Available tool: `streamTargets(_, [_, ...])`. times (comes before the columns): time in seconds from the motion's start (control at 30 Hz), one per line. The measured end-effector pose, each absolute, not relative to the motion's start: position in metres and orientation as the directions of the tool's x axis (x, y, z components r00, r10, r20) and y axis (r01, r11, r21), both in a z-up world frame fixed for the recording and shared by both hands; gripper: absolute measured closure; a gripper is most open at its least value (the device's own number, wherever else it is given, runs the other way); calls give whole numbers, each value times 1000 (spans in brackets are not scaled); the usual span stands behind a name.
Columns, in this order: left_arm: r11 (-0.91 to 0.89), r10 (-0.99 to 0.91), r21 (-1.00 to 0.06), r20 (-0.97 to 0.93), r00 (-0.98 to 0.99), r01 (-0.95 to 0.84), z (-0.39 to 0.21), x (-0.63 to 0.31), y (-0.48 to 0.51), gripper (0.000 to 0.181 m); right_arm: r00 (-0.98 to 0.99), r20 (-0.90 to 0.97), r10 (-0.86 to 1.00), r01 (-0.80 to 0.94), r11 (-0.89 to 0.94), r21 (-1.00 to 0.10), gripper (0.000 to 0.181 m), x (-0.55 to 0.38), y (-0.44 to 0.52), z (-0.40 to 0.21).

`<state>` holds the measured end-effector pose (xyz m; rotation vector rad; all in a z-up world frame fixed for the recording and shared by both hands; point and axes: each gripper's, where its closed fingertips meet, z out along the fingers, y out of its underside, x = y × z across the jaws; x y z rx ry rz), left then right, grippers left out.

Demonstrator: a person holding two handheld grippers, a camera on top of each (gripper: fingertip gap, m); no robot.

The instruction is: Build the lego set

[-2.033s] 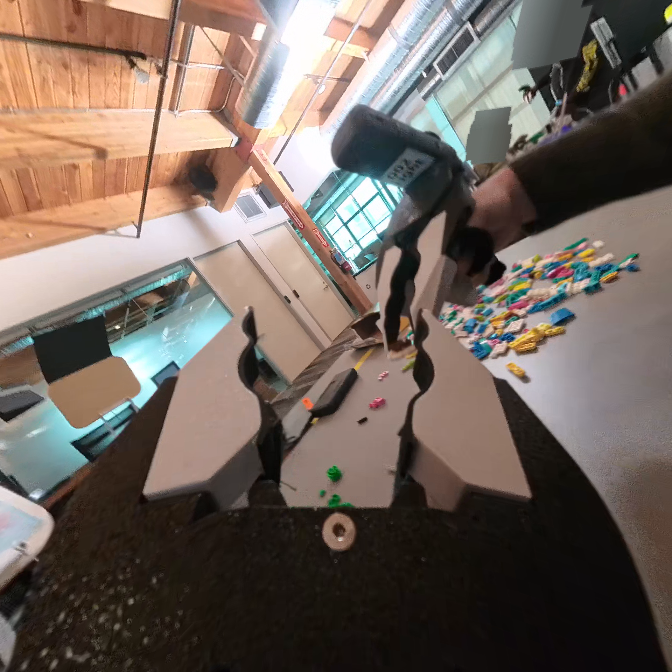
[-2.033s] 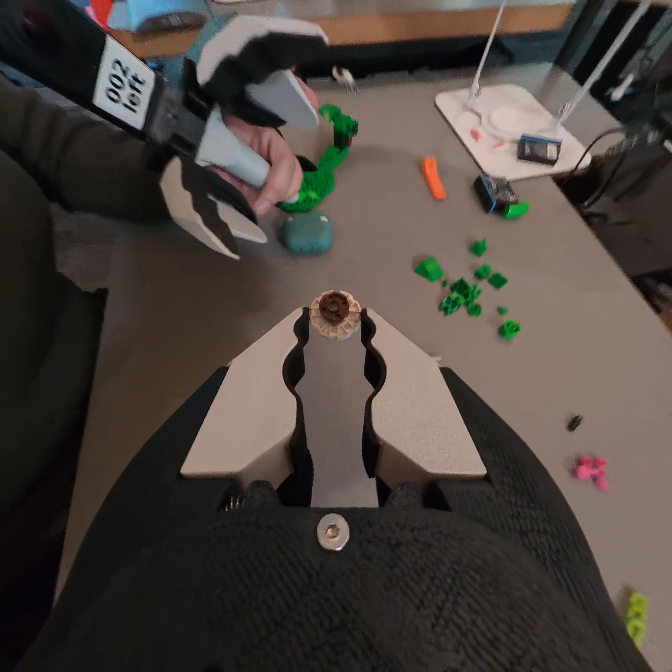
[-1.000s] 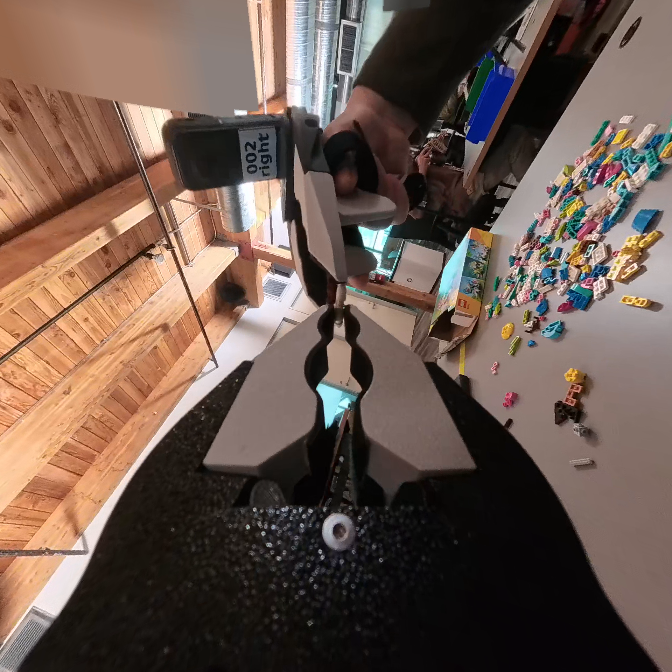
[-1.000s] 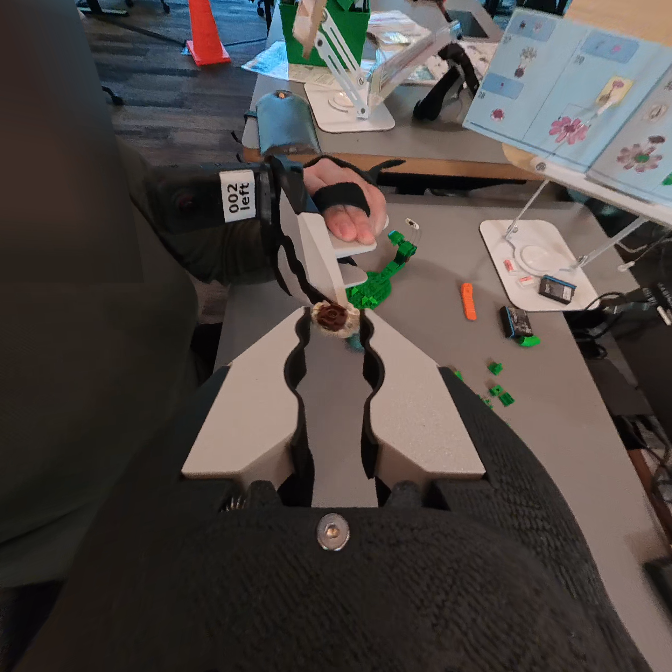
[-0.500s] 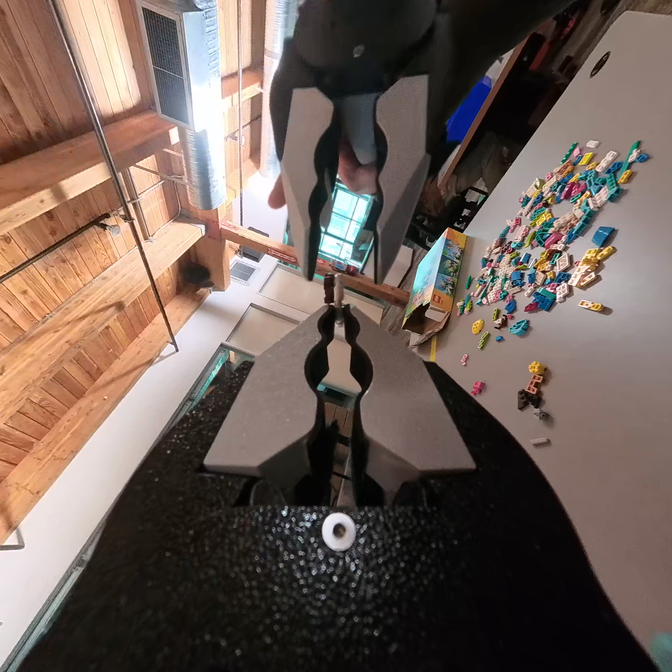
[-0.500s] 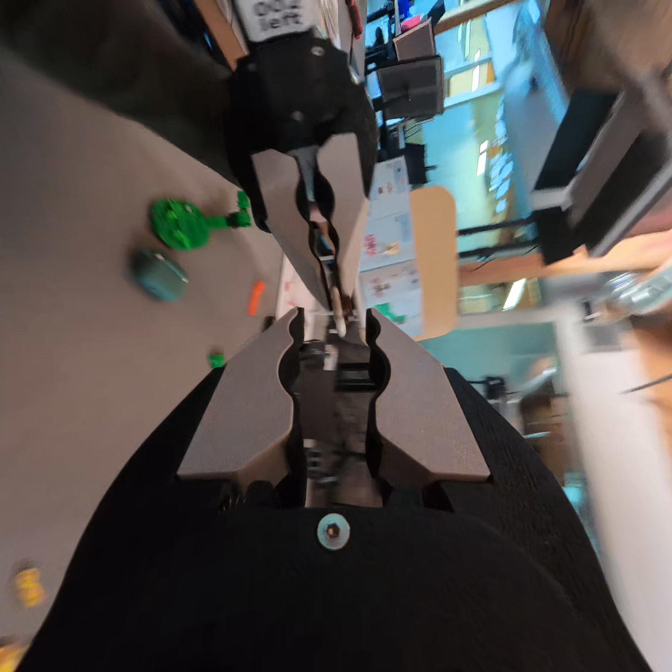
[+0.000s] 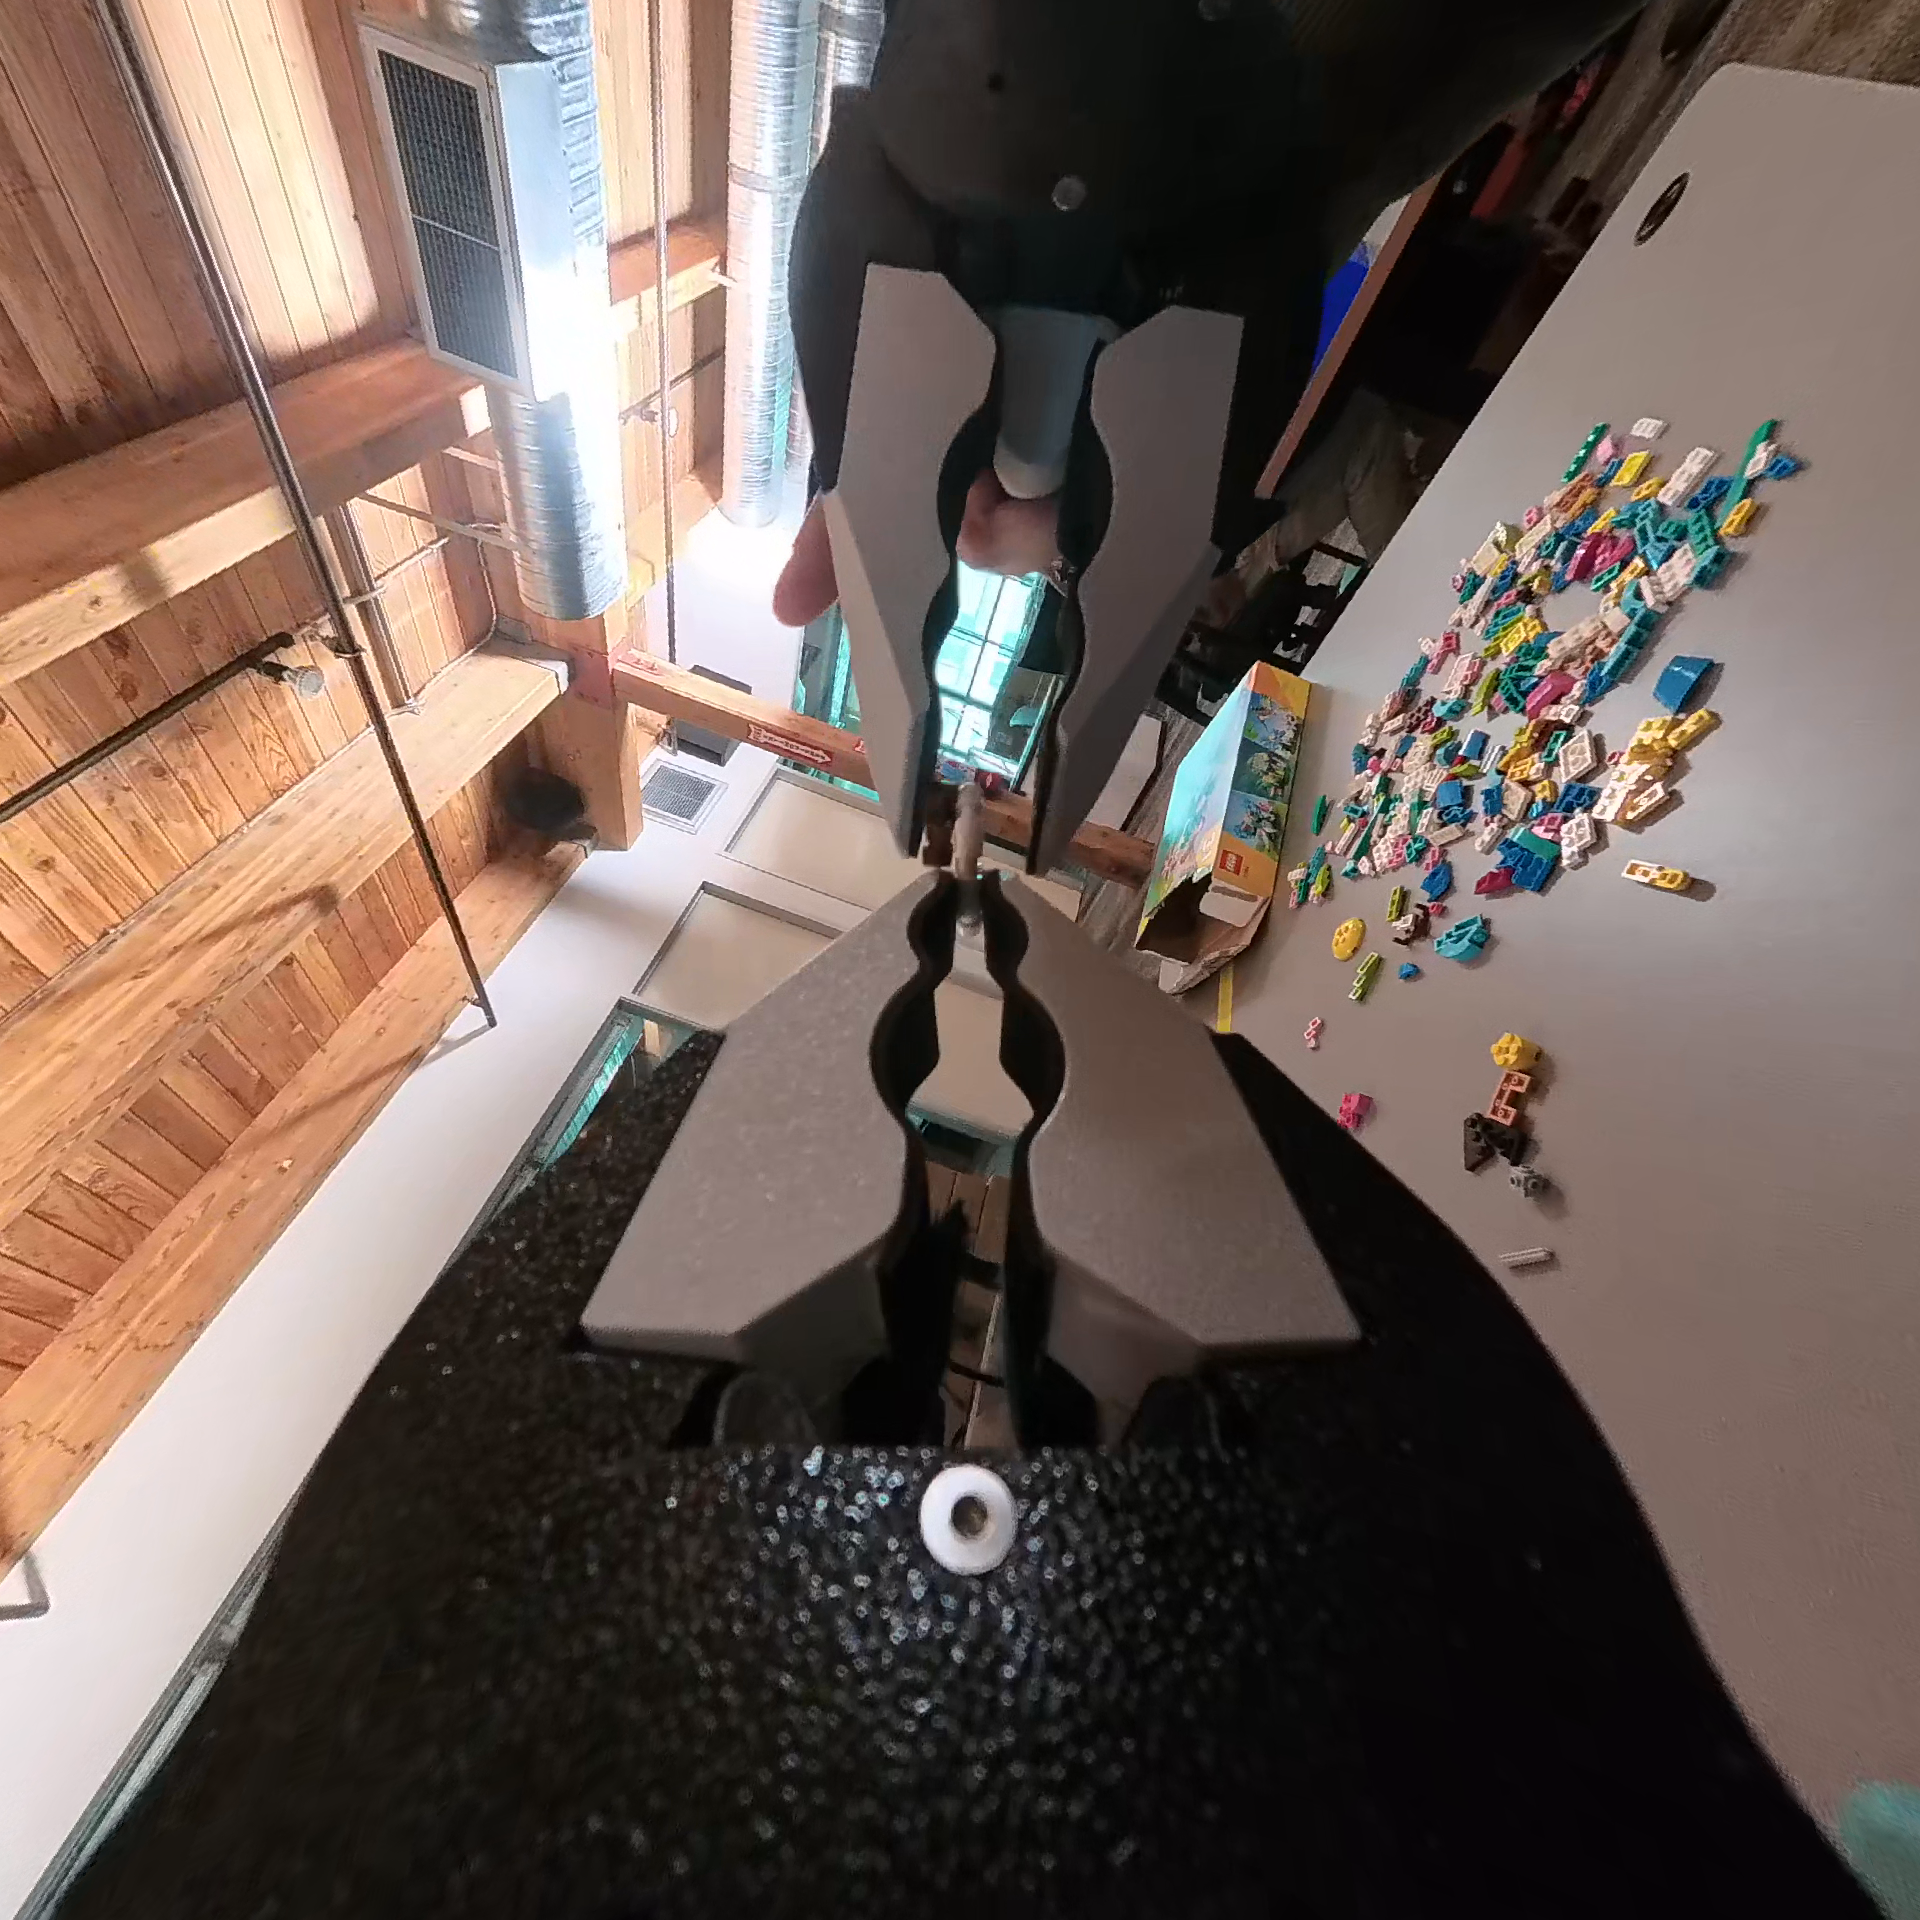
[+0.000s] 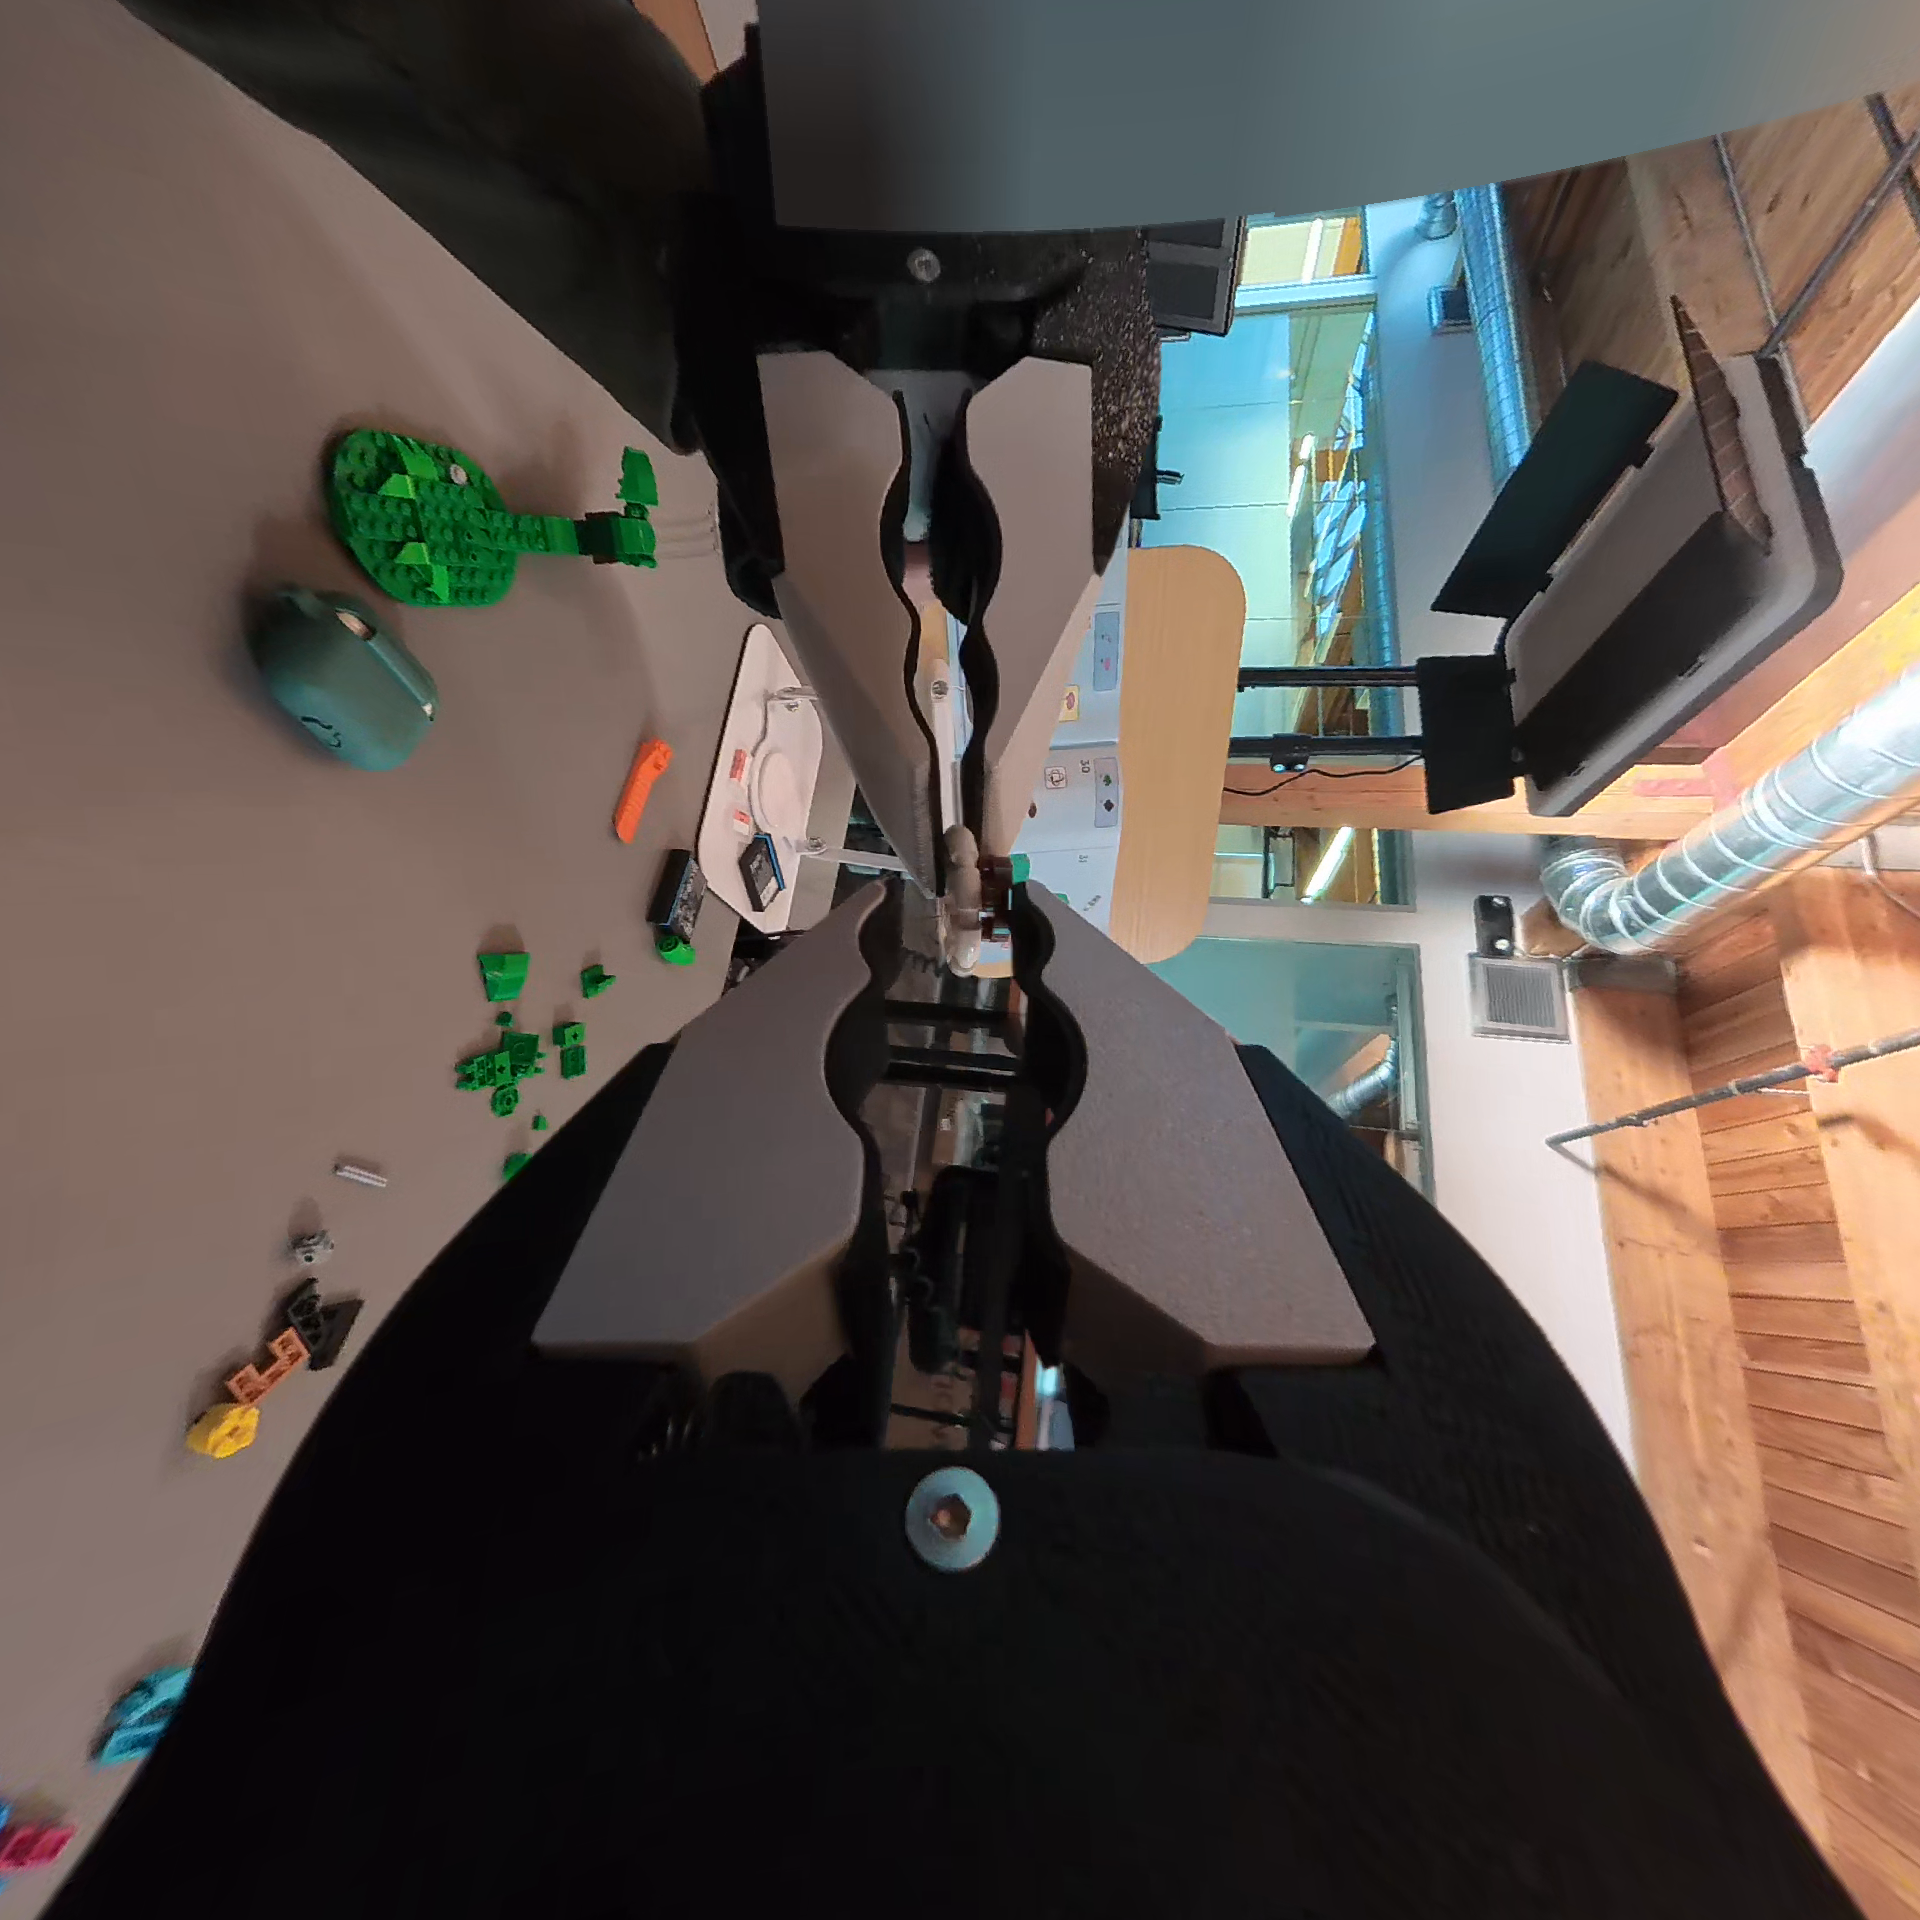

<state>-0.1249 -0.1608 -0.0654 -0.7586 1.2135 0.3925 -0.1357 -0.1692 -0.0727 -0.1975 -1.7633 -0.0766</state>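
While the two grippers are meeting tip to tip in mid-air, the left gripper (image 7: pixel 967 891) is pinching its fingers nearly together on a small tan-and-brown lego piece (image 7: pixel 964 821); the right gripper (image 8: pixel 951 906) is clamping the same ribbed round piece, well above the grey tabletop (image 8: pixel 156 883) scattered with green bricks (image 8: pixel 514 1055)

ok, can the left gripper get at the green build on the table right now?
Probably not yet: the left gripper is shut on a small tan piece, raised tip to tip with the right gripper. The green build itself lies uncovered.
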Motion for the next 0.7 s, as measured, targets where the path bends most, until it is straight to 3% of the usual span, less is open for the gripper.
streamTargets(0.17, [723, -108, -294, -942, 319, -625, -65, -124, -165, 179, -153, 987, 48, 168, 986, -22, 167, -138, -175, -68])
streamTargets(0.5, [769, -127, -328, -920, 371, -549, -55, -125, -175, 175, -136, 981, 139, 126, 985, -122, 172, -137, -184, -60])
streamTargets(0.7, [765, -96, -287, -936, 339, -576, -56, -129, -177, 177, -142, 975, 173, 101, 982, -160, 173, -136, -189, -57])
